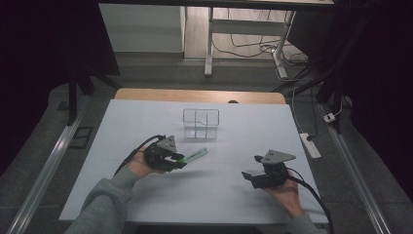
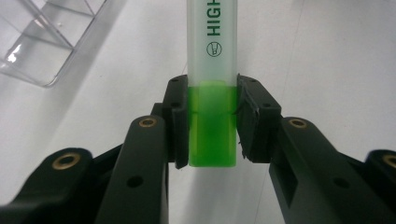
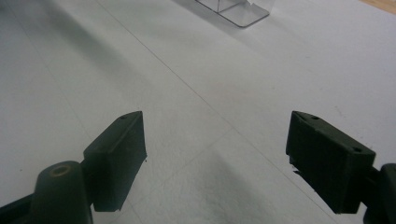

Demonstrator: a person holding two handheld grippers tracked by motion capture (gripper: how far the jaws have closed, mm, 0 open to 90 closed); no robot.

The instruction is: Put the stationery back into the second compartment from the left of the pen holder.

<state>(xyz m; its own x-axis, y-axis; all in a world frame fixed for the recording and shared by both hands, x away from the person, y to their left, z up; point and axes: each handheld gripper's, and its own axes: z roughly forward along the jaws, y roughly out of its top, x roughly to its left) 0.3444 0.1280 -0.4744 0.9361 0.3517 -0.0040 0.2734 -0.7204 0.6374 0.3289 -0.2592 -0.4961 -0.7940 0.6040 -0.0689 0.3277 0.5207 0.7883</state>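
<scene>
Green highlighter (image 2: 212, 88) is clamped at its green end between the pads of the left tongs (image 2: 212, 123), pale barrel running up to the top edge of the left gripper view. In the high view the highlighter (image 1: 193, 156) sits just left of frame centre, sticking out up-right from the left tongs (image 1: 179, 161), apparently lifted off the white table (image 1: 146, 117). Its tip points toward the clear compartmented organizer (image 1: 201, 122), which stands above it, centre of the frame, apart from it. Organizer compartments look empty as far as visible.

Right tongs (image 3: 215, 161) stand wide apart with nothing between them, only table below; in the high view the right tongs (image 1: 249, 174) are lower right, well away from the highlighter.

Judgement: pickup is done; carrying to the organizer and dropping it into a compartment is left. Roughly halfway.
</scene>
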